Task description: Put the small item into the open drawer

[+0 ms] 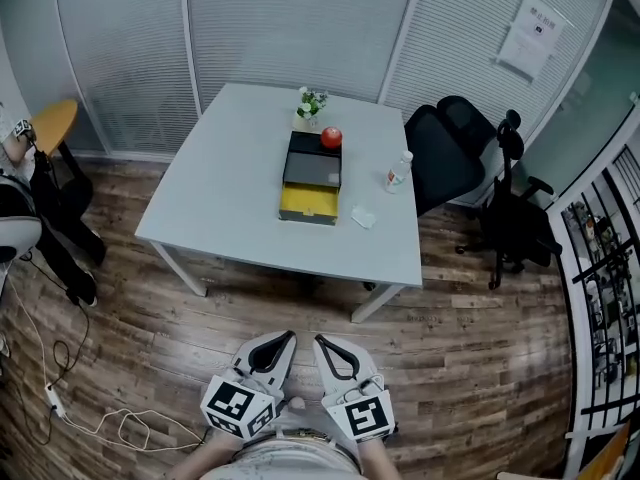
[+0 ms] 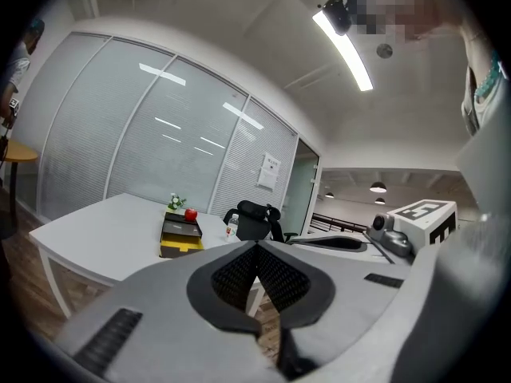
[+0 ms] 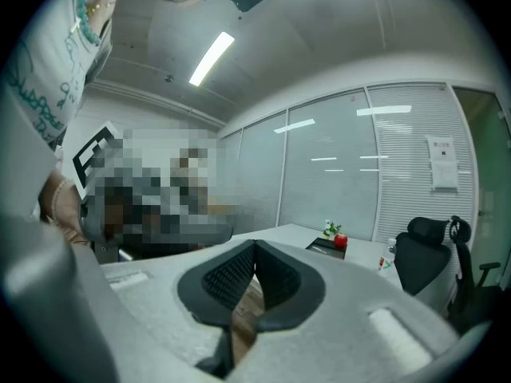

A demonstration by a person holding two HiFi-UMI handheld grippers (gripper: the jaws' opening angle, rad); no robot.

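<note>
We hold left gripper (image 1: 287,339) and right gripper (image 1: 320,342) at lower centre, jaws together, empty; mid-frame the yellow drawer (image 1: 308,204) stands open, small white item (image 1: 362,217) just right.

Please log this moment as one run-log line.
left gripper: shut, empty; right gripper: shut, empty; drawer: open; small item: on table, untouched
</note>
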